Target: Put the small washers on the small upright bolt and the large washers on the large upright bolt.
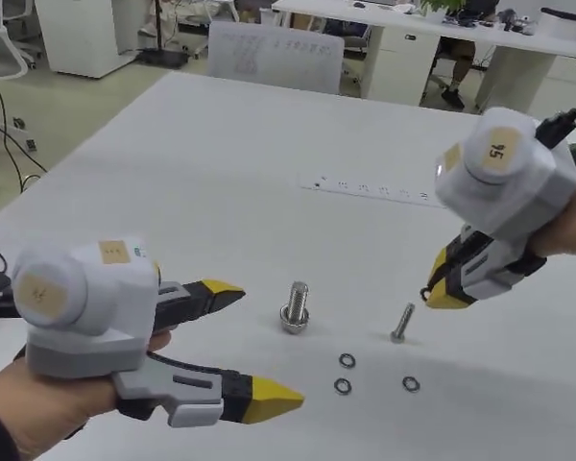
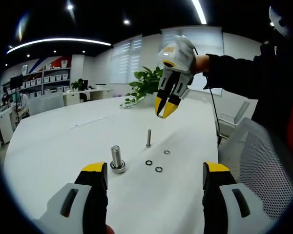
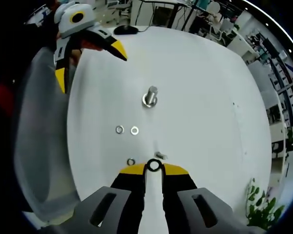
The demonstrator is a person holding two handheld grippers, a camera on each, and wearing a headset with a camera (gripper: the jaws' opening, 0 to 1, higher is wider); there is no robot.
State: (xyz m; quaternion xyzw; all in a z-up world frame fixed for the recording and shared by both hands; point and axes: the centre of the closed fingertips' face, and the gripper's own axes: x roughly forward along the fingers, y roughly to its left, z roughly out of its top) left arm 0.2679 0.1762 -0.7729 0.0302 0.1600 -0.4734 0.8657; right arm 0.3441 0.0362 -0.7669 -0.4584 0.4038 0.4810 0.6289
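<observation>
The large bolt (image 1: 295,307) stands upright mid-table, and the thin small bolt (image 1: 402,323) stands to its right. Three small washers (image 1: 347,360) (image 1: 342,386) (image 1: 411,384) lie flat in front of them. My left gripper (image 1: 250,346) is open at the lower left, its jaws pointing at the large bolt (image 2: 116,158) with nothing between them. My right gripper (image 1: 442,294) hangs above and right of the small bolt. In the right gripper view this gripper (image 3: 154,168) is shut on a small washer (image 3: 149,165), with the small bolt (image 3: 159,155) just beyond the tips.
The white table (image 1: 221,173) reaches far to the back, with a printed strip (image 1: 370,189) lying on it. A grey chair (image 1: 274,56) stands at the far edge. A potted plant (image 2: 144,85) sits on the table's far end.
</observation>
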